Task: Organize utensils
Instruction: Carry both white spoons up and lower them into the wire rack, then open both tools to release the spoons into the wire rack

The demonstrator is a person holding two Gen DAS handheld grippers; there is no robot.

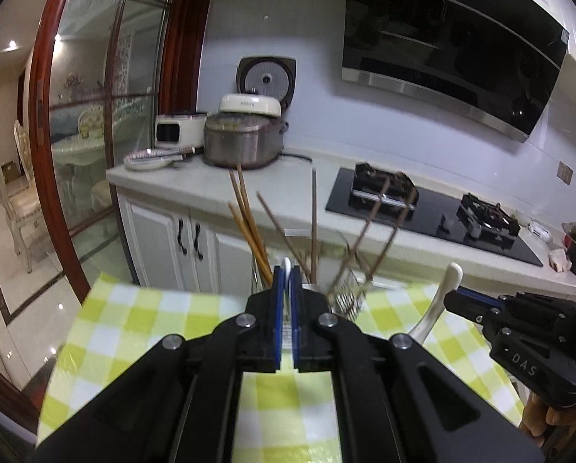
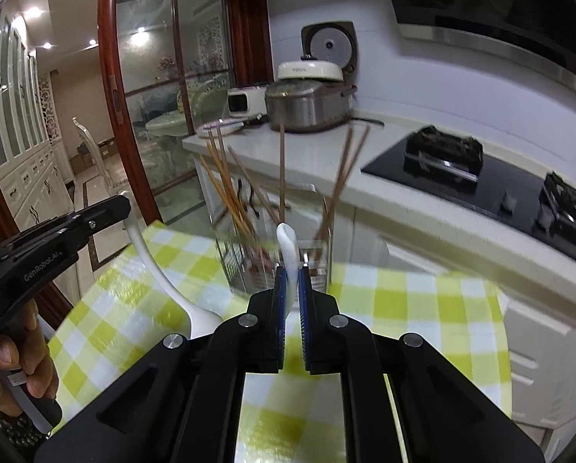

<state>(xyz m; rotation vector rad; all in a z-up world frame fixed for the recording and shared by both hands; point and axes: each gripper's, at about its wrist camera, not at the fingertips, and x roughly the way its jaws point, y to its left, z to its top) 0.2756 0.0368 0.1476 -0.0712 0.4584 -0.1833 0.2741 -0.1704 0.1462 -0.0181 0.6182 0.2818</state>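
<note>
My left gripper [image 1: 287, 270] is shut on a white spoon [image 1: 287, 268]; the same spoon shows in the right wrist view [image 2: 160, 266], handle pinched, bowl hanging down over the checked cloth. My right gripper [image 2: 292, 270] is shut on a second white spoon [image 2: 288, 247], which shows in the left wrist view [image 1: 440, 297]. Just beyond both grippers stands a clear utensil holder [image 2: 272, 266] with several brown chopsticks [image 2: 226, 193] leaning out; it also shows in the left wrist view [image 1: 311, 274].
The table wears a yellow-green checked cloth [image 1: 141, 324]. Behind is a white counter [image 1: 288, 193] with a rice cooker [image 1: 241, 142], a small white appliance [image 1: 176, 129] and a black gas hob [image 1: 434, 212]. A glass door with a red frame [image 1: 44, 115] is at the left.
</note>
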